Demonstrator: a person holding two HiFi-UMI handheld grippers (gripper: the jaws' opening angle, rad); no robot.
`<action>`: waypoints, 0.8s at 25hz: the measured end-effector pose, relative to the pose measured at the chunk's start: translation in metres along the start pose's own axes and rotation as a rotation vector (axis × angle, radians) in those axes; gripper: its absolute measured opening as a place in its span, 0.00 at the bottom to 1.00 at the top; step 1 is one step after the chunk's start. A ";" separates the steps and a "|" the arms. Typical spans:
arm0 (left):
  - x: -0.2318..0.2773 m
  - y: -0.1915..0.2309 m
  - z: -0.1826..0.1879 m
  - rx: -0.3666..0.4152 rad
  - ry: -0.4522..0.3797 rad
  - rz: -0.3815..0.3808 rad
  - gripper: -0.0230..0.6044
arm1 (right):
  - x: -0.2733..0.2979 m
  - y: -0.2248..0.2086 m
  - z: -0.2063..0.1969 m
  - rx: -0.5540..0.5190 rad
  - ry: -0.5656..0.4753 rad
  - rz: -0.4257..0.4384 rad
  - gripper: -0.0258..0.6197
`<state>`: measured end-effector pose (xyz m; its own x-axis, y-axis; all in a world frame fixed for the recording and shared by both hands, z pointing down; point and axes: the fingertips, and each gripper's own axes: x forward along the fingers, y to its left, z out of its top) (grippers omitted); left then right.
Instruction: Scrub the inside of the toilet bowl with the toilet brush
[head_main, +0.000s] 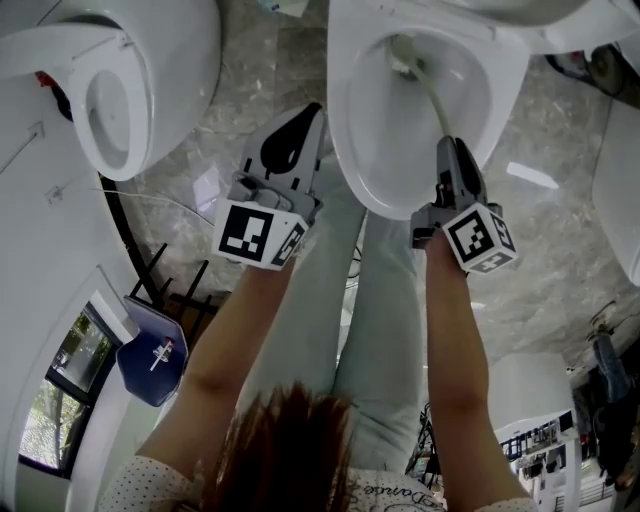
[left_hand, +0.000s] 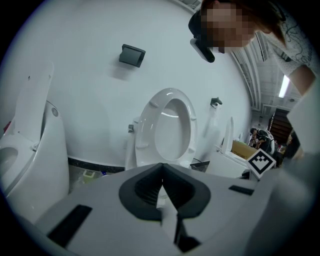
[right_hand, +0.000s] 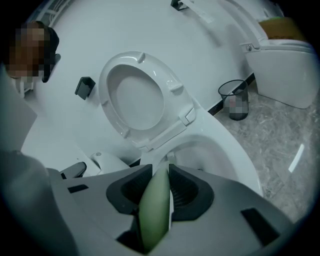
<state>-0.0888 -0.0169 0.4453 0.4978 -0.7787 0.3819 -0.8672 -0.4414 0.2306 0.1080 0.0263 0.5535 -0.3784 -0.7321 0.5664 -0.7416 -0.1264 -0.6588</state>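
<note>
Right gripper (right_hand: 168, 172): I see it pinching the toilet brush (head_main: 429, 93) handle — bristles ahead, inside the toilet bowl (head_main: 352, 140).
Left gripper (left_hand: 161, 175): pressed together, empty — beside the bowl's rim.

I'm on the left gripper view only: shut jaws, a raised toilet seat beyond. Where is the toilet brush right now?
Observer: The right gripper holds the toilet brush, jaws shut on its green handle.
Operator: Is the bristle end in the bowl?
Observer: Yes, the brush head is inside the toilet bowl, toward its back.
Operator: And my own gripper?
Observer: The left gripper is outside the bowl, beside its left rim.
</note>
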 end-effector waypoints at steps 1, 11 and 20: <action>0.000 0.001 0.001 -0.002 -0.002 0.001 0.04 | 0.003 0.001 0.001 0.010 -0.002 0.004 0.22; -0.003 0.007 0.001 0.001 0.003 0.009 0.04 | 0.008 0.010 -0.032 0.120 0.091 0.055 0.22; -0.002 0.004 0.002 0.010 0.006 0.004 0.04 | 0.002 0.016 -0.047 0.163 0.148 0.086 0.22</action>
<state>-0.0930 -0.0180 0.4434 0.4947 -0.7777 0.3878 -0.8691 -0.4429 0.2204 0.0692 0.0542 0.5671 -0.5223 -0.6405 0.5630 -0.6082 -0.1830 -0.7724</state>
